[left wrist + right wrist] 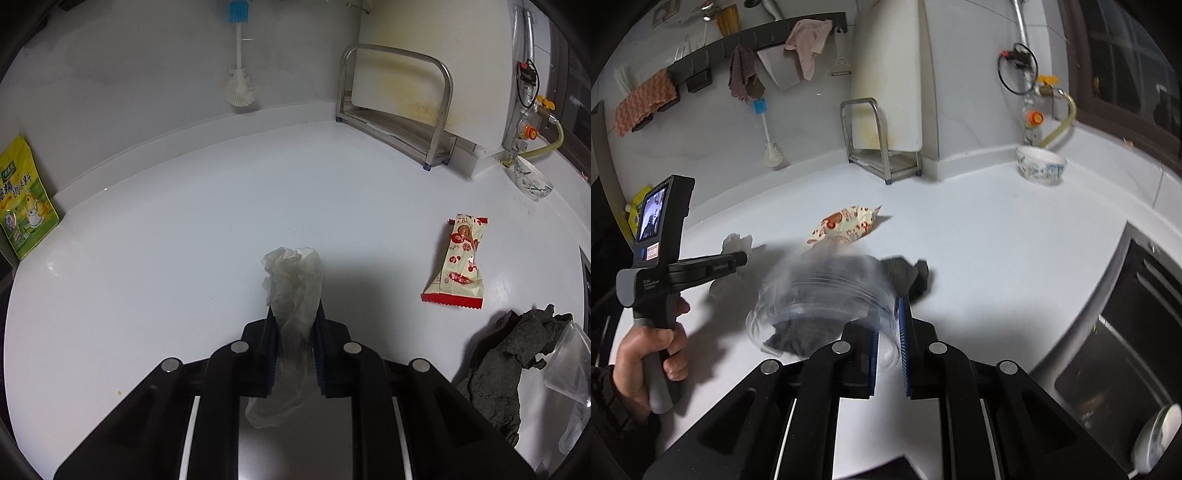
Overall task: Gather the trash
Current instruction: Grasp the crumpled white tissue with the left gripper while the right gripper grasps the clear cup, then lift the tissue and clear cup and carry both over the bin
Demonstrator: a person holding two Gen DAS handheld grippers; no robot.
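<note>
My left gripper (294,314) is shut on a crumpled white tissue (291,280) and holds it above the white counter (184,221); the tissue also shows in the right wrist view (738,242). My right gripper (886,317) is shut on the wall of a clear plastic cup (827,295), which lies tilted on its side; its rim also shows in the left wrist view (570,362). A red and cream snack wrapper (460,262) lies on the counter, also seen in the right wrist view (846,225). A dark grey rag (517,365) lies under and behind the cup (905,273).
A metal rack (399,110) holds a white cutting board at the back. A patterned bowl (1039,164) stands by the gas pipe (1030,85). A yellow-green seasoning bag (24,203) leans at the left. A brush (238,66) hangs on the wall. A stove edge (1137,295) lies right.
</note>
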